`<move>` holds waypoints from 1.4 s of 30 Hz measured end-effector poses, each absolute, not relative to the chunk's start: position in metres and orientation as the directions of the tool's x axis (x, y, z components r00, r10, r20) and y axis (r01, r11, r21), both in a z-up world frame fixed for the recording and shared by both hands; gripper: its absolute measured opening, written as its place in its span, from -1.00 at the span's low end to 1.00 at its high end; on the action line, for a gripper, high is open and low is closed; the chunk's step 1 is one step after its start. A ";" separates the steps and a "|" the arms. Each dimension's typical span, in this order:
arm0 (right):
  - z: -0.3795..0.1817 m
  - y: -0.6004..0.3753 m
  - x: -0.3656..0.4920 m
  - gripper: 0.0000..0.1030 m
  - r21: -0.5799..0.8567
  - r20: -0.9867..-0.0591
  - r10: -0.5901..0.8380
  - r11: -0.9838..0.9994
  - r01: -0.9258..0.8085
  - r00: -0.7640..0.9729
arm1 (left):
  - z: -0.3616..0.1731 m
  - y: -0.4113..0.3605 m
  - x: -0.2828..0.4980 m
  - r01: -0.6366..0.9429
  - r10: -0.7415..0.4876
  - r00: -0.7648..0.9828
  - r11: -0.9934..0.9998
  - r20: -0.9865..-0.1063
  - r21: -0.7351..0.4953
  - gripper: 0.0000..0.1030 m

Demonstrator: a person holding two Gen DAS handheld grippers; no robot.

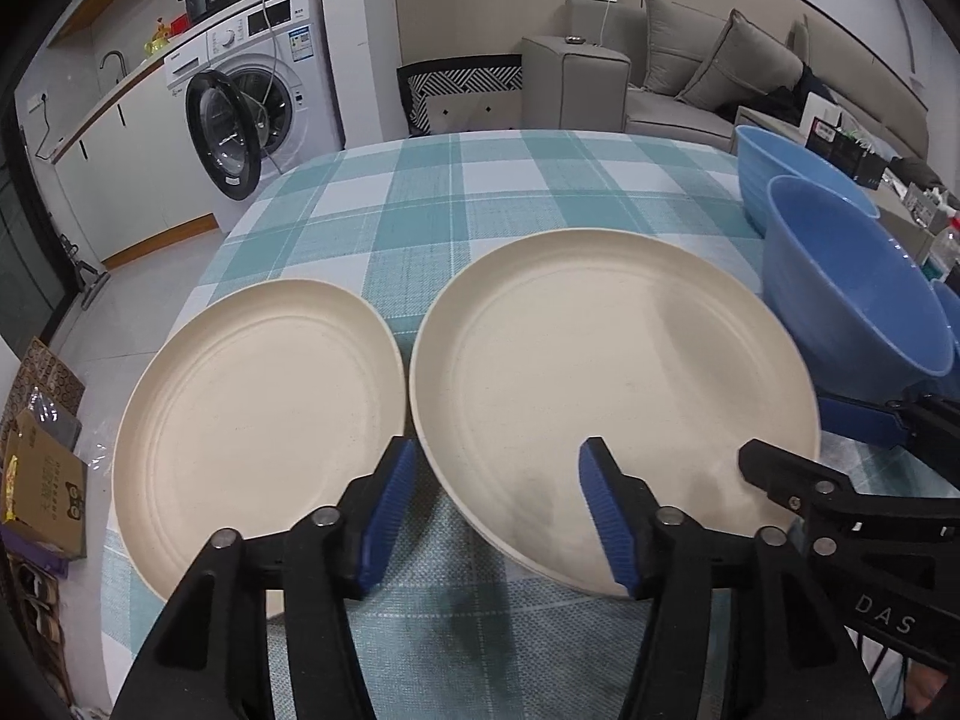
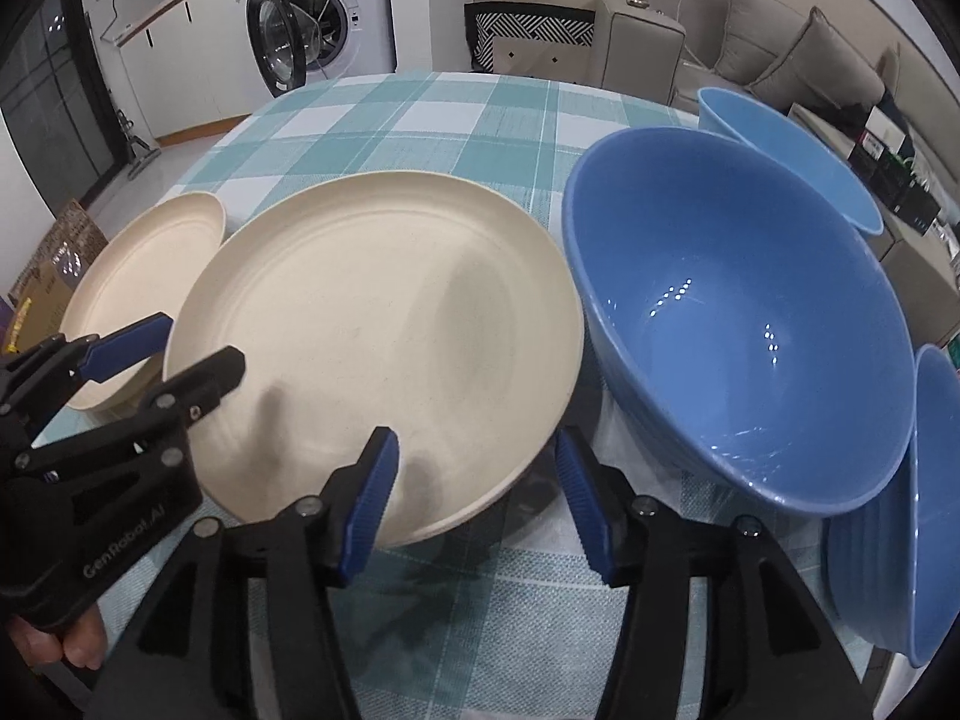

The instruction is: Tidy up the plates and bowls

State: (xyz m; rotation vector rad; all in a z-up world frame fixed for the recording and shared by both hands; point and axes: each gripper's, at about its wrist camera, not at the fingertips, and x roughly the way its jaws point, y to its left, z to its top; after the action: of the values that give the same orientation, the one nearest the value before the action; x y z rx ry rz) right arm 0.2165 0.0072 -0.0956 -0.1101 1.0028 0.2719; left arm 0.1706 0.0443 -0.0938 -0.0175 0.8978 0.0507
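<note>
A large cream plate [image 1: 612, 372] [image 2: 384, 348] lies on the checked tablecloth, with a smaller cream plate [image 1: 258, 420] [image 2: 138, 276] to its left. My left gripper [image 1: 498, 516] stands open over the large plate's near left rim, its pads clear of the rim. My right gripper [image 2: 477, 504] is open at the plate's near right rim and grips nothing. A big blue bowl [image 2: 738, 324] [image 1: 852, 282] sits just right of the plate. A second blue bowl [image 2: 786, 156] stands behind it, and a third [image 2: 924, 516] leans at the right edge.
The table [image 1: 480, 192] extends teal-and-white checked behind the dishes. Beyond it stand a washing machine [image 1: 264, 96] with its door open, a patterned chair [image 1: 462, 96] and a grey sofa [image 1: 708, 78]. Cardboard boxes [image 1: 42, 480] lie on the floor left of the table.
</note>
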 end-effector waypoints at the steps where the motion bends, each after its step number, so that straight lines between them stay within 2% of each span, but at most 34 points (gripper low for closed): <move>1: -0.095 0.006 0.216 0.16 0.047 -0.843 0.186 0.960 -0.275 0.505 | -0.092 0.044 0.169 -0.047 0.032 0.627 0.999 -0.779 0.003 0.44; 2: -0.094 0.004 0.216 0.17 0.056 -0.841 0.193 0.960 -0.274 0.505 | -0.089 0.044 0.166 -0.053 0.039 0.635 0.999 -0.771 0.007 0.49; 4: -0.091 0.002 0.214 0.18 0.070 -0.833 0.207 0.960 -0.273 0.513 | -0.084 0.047 0.161 -0.062 0.050 0.646 0.998 -0.762 0.012 0.81; 6: -0.089 -0.001 0.212 0.24 0.090 -0.830 0.223 0.958 -0.272 0.511 | -0.078 0.051 0.154 -0.055 0.025 0.658 0.998 -0.753 -0.016 0.92; 9: -0.086 -0.004 0.209 0.49 0.121 -0.820 0.253 0.953 -0.276 0.514 | -0.069 0.059 0.145 -0.068 0.022 0.673 0.997 -0.740 -0.033 0.98; 14: -0.079 -0.004 0.203 0.84 0.159 -0.799 0.294 0.944 -0.288 0.525 | -0.057 0.078 0.130 -0.117 0.032 0.685 0.991 -0.728 -0.067 0.99; 19: -0.074 0.003 0.200 0.92 0.170 -0.790 0.311 0.939 -0.299 0.528 | -0.048 0.099 0.115 -0.165 0.064 0.702 0.983 -0.709 -0.075 0.99; 31: -0.039 0.024 0.193 0.98 0.197 -0.743 0.381 0.910 -0.365 0.550 | -0.025 0.159 0.096 -0.300 0.174 0.713 0.951 -0.679 -0.072 0.99; 42: -0.027 0.064 0.201 0.99 0.212 -0.722 0.433 0.881 -0.423 0.539 | -0.034 0.201 0.090 -0.379 0.229 0.688 0.922 -0.689 -0.072 0.99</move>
State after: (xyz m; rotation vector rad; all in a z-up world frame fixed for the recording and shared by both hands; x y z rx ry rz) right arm 0.2012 0.0644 -0.0274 0.0123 0.8622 0.5088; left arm 0.0898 0.2006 -0.0335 -0.2158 0.7378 0.3437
